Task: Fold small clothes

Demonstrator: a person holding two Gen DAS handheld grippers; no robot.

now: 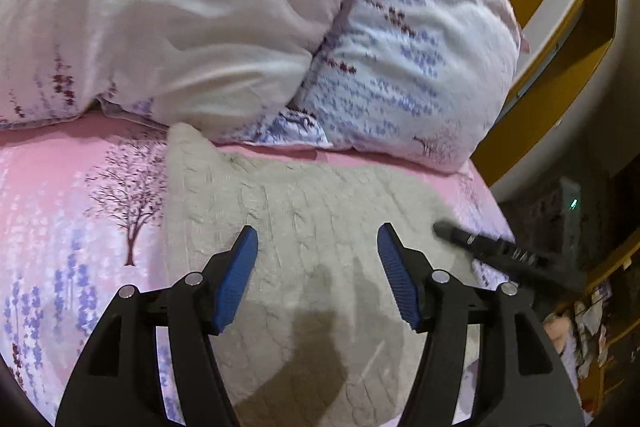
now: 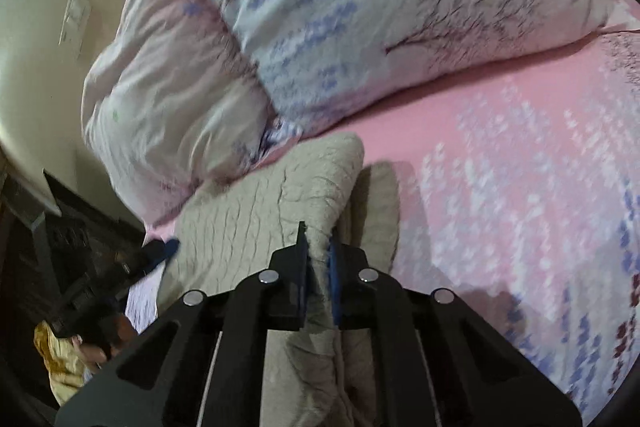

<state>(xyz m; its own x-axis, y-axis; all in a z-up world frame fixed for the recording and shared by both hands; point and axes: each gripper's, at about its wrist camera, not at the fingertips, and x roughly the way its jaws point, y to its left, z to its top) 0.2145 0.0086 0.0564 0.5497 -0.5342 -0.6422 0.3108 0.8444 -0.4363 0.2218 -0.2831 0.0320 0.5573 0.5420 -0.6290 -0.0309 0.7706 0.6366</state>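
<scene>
Right gripper (image 2: pixel 318 247) is pinched onto a raised fold of the beige knit garment (image 1: pixel 304 211), which lies on the pink sheet (image 1: pixel 80 163) near 2 pillows (image 1: pixel 192 11). Left gripper (image 1: pixel 318 247) hovers spread wide, holding nothing. Risk: thick knit slipping free, fold collapsing unevenly.

Your left wrist camera looks close down over the grey knit garment (image 1: pixel 304 227) toward the pillows (image 1: pixel 200 19) at frame top. Your right camera sits nearer, tilted, sharing garment (image 2: pixel 256 211), pillows (image 2: pixel 360 7) and pink sheet (image 2: pixel 520 167).
</scene>
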